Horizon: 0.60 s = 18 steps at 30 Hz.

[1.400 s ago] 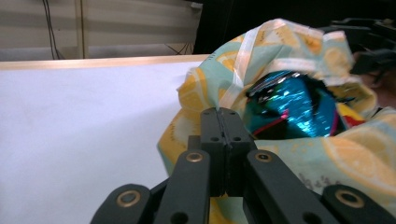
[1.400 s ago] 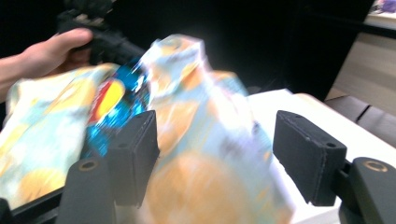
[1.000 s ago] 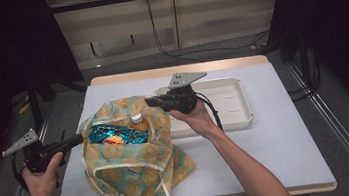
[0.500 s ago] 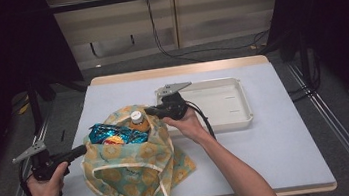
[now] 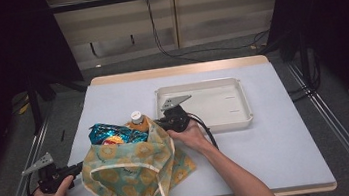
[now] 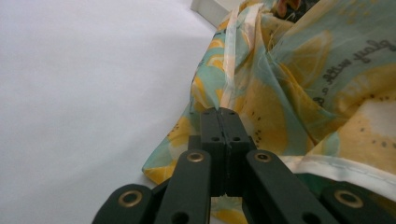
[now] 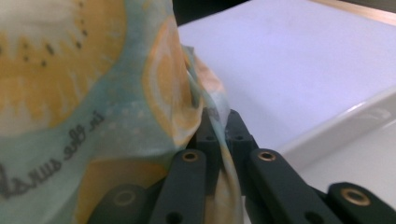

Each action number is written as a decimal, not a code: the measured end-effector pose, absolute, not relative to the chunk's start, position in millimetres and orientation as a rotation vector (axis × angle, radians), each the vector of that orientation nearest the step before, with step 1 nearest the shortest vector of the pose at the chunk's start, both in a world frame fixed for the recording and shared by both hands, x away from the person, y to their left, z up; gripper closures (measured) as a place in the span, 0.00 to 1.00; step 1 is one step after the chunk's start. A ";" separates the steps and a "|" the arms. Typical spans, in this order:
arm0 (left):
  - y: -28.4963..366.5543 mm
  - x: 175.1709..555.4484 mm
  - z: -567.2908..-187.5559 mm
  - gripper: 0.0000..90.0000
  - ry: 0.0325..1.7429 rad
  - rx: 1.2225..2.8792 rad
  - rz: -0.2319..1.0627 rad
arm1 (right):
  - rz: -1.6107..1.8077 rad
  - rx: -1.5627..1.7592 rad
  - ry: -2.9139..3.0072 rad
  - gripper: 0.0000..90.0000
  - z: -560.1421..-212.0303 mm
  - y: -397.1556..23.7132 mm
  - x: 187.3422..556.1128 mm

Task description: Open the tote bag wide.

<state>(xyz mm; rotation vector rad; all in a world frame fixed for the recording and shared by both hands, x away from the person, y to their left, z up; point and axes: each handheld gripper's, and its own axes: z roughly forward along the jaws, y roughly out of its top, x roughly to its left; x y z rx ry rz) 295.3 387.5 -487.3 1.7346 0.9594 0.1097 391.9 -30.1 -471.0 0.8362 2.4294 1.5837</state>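
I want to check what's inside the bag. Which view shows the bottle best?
The high view: the bottle stands in the open bag, white cap up, beside a blue packet. The left gripper view catches a blurred sliver at its top edge; the right gripper view shows just fabric.

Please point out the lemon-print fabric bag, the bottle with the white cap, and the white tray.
lemon-print fabric bag [image 5: 131,171], high view, front panel.
bottle [image 5: 137,116], high view, white cap.
white tray [image 5: 246,100], high view, right rim.
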 end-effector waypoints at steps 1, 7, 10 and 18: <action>386.8 294.9 -487.6 1.00 0.958 1.736 0.100 | 1.567 0.836 2.435 0.94 -471.5 -30.5 391.0; 388.1 287.1 -477.0 0.89 0.960 1.719 0.129 | 1.575 0.841 2.377 0.63 -457.3 -43.8 388.3; 389.7 282.8 -465.6 0.82 0.936 1.709 0.153 | 1.592 0.822 2.335 0.56 -441.4 -52.8 382.0; 388.8 262.6 -433.2 0.72 0.870 1.678 0.237 | 1.672 0.746 2.277 0.51 -405.9 -67.9 348.7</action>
